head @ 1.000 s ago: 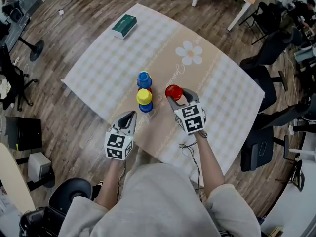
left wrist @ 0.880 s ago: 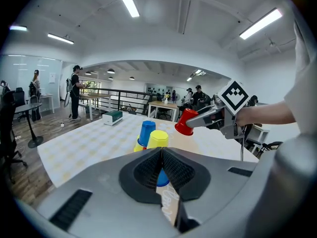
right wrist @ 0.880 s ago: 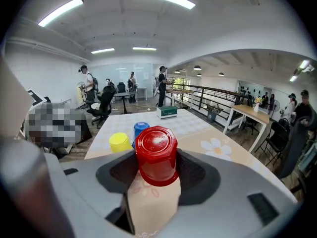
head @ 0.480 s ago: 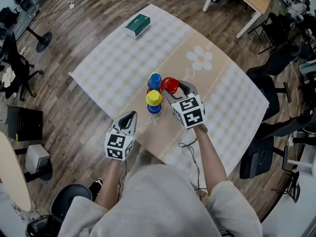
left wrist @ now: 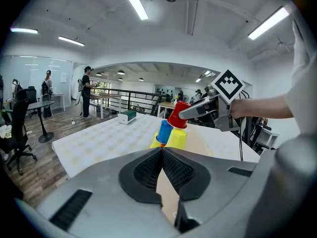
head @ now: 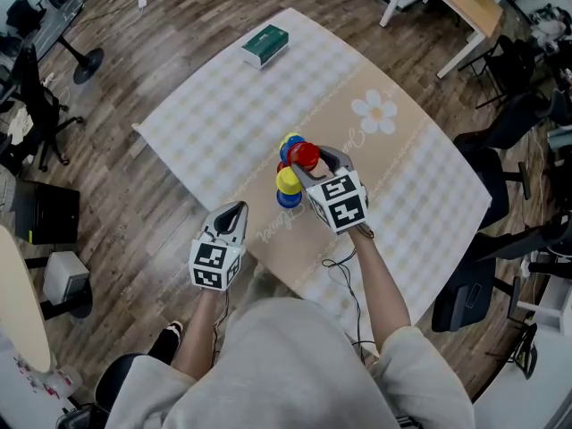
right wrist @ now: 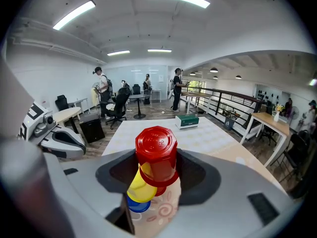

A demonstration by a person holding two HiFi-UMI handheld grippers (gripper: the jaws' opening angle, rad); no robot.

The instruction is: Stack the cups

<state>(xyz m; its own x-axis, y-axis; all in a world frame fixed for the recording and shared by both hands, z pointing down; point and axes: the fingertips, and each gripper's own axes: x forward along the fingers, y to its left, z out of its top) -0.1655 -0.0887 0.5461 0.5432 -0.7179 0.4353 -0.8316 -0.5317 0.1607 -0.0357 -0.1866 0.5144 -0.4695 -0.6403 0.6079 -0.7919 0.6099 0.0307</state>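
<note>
Right gripper view: right gripper (right wrist: 156, 175) clamps the upside-down red cup (right wrist: 156, 150) above the yellow cup (right wrist: 141, 190) for stacking; left gripper's (left wrist: 161, 155) closed, empty.

Bright, even indoor light from ceiling strip lights (left wrist: 133, 1), soft shadows, strong fisheye bending with dark rounded corners in both gripper views, red cup (right wrist: 156, 152) sharp, near grey foreground slightly blurred, head view clear

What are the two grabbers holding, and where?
The right gripper clamps the upside-down red cup by its sides. The left gripper is shut on nothing.
</note>
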